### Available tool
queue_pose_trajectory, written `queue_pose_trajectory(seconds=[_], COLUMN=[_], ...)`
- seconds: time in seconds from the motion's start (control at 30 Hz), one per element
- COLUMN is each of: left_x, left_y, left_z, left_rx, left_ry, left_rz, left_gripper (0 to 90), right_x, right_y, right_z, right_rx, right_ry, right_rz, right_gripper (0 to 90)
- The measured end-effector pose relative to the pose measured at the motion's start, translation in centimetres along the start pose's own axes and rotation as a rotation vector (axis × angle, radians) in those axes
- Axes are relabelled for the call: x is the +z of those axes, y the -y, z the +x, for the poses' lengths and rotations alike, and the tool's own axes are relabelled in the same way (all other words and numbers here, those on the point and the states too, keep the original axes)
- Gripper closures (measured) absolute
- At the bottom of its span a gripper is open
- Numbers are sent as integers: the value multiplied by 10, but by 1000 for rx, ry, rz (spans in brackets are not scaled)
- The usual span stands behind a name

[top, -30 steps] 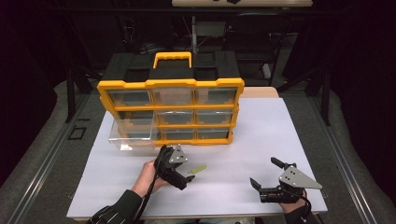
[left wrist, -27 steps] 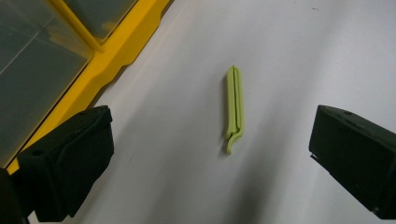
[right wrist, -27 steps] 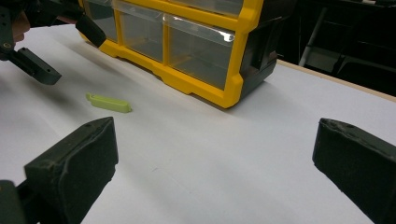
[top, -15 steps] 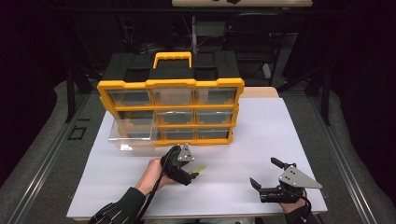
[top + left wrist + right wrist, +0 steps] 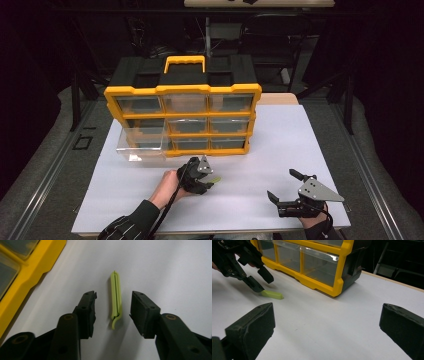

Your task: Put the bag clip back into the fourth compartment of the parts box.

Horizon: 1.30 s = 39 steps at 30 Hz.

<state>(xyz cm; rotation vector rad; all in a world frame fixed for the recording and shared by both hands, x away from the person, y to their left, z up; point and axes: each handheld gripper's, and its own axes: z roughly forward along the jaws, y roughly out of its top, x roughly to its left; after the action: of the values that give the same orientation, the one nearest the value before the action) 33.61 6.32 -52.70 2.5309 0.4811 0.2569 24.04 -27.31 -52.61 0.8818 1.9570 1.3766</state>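
Left tool shifted right, jaws just closing, apart astride green clip on tabletop, for pickup; right tool apart, idle

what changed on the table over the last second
The left gripper has just been closing its jaws around the yellow-green clip, which lies between them on the white tabletop; the pads do not touch it yet. The right gripper stayed open, and the yellow organizer kept its clear drawer pulled out.
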Motion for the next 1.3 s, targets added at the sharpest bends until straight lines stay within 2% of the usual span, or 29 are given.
queue_pose_trajectory(seconds=[0.17,0.5,0.67,0.77,0.93,1.03,1.3], left_x=[4,14,18,19,19,19,18], left_y=[-4,-8,-9,-9,-8,-8,-7], left_z=[-2,-2,-6,-6,-6,-5,-4], left_rx=[8,-5,6,6,-2,-15,-40], left_ry=[8,33,16,3,6,10,-11], left_rz=[15,35,56,60,57,50,37], left_gripper=[661,691,770,789,794,798,806], right_x=[0,1,1,1,1,1,1], right_y=[0,0,0,0,0,0,0], right_z=[1,1,1,1,2,2,2], right_rx=[6,-1,-3,-4,-7,-7,-10], right_ry=[-4,-6,-3,-4,-4,-4,-3], right_rz=[8,14,18,21,20,21,22], right_gripper=[0,0,3,3,3,3,3])
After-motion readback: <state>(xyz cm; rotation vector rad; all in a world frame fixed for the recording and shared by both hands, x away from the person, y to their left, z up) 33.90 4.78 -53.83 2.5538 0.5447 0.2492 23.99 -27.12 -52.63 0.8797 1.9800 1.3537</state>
